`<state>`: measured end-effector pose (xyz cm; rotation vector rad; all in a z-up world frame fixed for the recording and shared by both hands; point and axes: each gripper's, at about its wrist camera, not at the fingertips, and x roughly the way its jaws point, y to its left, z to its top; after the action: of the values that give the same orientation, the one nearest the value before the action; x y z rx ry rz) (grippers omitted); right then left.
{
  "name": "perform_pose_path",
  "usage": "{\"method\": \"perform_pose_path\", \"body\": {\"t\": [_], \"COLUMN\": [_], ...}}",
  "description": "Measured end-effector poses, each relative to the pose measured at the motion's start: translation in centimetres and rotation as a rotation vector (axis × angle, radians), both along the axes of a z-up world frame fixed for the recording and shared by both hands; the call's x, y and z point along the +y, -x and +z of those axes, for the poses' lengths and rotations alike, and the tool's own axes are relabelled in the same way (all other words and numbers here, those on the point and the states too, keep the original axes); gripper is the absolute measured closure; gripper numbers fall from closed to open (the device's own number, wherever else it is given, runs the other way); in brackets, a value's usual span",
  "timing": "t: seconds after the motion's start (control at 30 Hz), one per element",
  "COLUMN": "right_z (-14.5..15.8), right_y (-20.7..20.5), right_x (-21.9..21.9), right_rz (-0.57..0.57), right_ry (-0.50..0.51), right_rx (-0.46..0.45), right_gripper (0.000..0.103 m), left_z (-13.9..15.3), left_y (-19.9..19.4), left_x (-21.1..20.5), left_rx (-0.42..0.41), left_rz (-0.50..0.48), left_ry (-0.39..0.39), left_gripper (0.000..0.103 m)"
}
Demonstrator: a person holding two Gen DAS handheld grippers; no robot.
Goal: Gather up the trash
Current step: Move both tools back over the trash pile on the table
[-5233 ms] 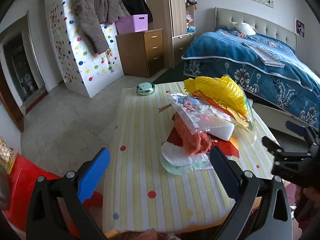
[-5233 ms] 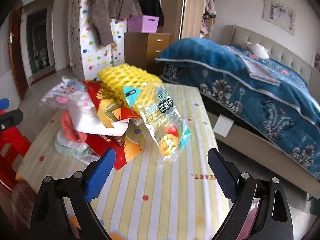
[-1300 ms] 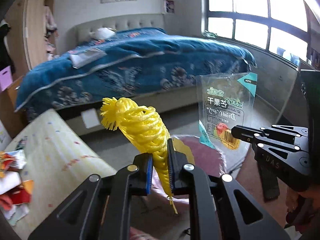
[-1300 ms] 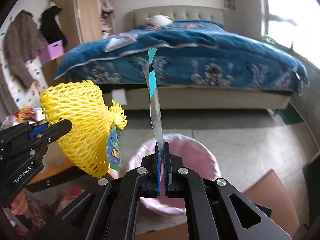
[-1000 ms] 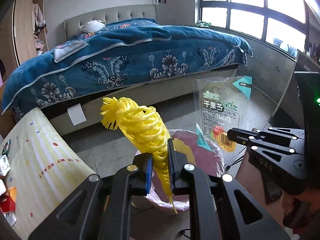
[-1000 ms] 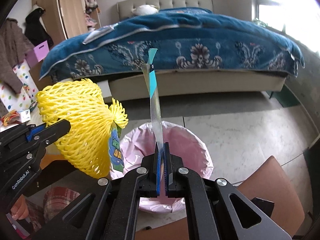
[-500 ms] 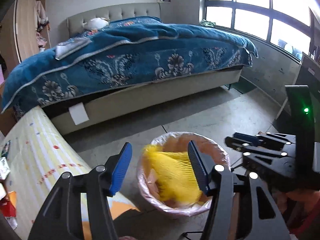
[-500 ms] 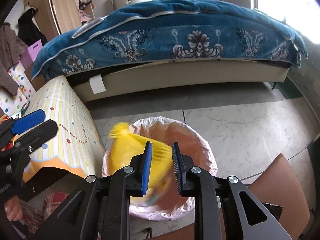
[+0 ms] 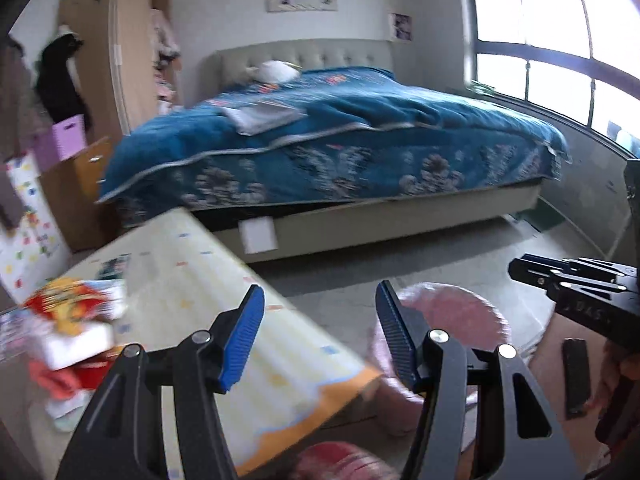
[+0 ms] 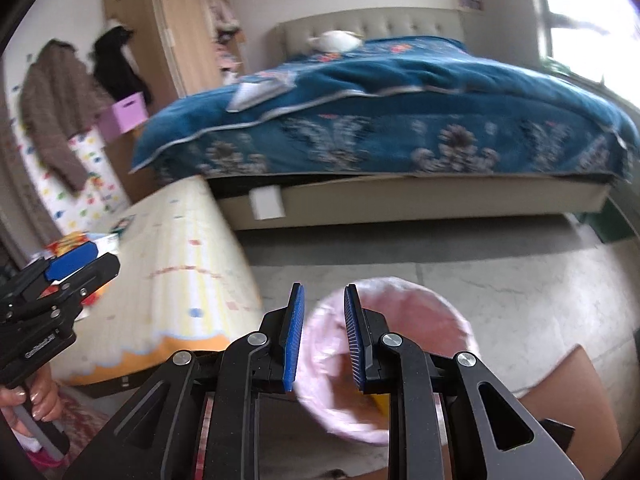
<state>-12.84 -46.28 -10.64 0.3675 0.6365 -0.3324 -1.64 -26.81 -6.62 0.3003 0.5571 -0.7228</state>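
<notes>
Left gripper [image 9: 318,332]: fingers spread wide, nothing between the blue pads [image 9: 242,340]. Right gripper [image 10: 322,336]: fingers parted by a narrow gap, likewise empty.

Pink-lined trash bin [image 10: 420,320]: stands on the floor just beside the table's near corner. It lies directly beyond and below the right gripper's tips; a yellow item [image 10: 380,400] shows inside it, low against the wall, partly hidden by the right finger. In the left wrist view the bin [image 9: 452,312] sits behind the left gripper's right-hand finger, with the right gripper [image 9: 576,284] hovering above its far side.

Remaining trash pile [image 9: 68,332]: red, yellow and white wrappers lie heaped on the table, well left of the left gripper. The view is blurred; single items cannot be told apart.

Table [image 9: 188,264]: covered with a yellow striped cloth with coloured dots.

Room: grey tiled floor [image 10: 500,256]; bed with a blue floral cover [image 9: 360,140] behind the table; wooden wardrobe [image 9: 120,60] and a lilac box [image 10: 122,116] at the left; large window [image 9: 560,60] at the right.
</notes>
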Motion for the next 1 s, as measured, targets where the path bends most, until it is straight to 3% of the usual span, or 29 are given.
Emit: {"method": "perform_pose_path", "body": {"t": [0.3, 0.53, 0.67, 1.0], "right_z": [3.0, 4.1, 4.3, 3.3], "right_y": [-4.8, -9.1, -11.5, -18.0], "right_x": [8.4, 15.9, 19.4, 26.4], "right_rz": [0.2, 0.378, 0.463, 0.633], "right_ry": [0.055, 0.121, 0.16, 0.226], "right_rx": [-0.015, -0.015, -0.011, 0.029], "right_gripper": [0.079, 0.066, 0.058, 0.055], "left_z": [1.6, 2.1, 2.2, 2.1], "left_y": [-3.5, -5.5, -6.0, -8.6], "left_x": [11.5, 19.2, 22.8, 28.7], "left_rx": [-0.003, 0.018, 0.029, 0.062], "left_rz": [0.266, 0.448, 0.519, 0.635], "left_ry": [0.02, 0.008, -0.003, -0.005], "left_gripper": [0.046, 0.045, 0.042, 0.039]}}
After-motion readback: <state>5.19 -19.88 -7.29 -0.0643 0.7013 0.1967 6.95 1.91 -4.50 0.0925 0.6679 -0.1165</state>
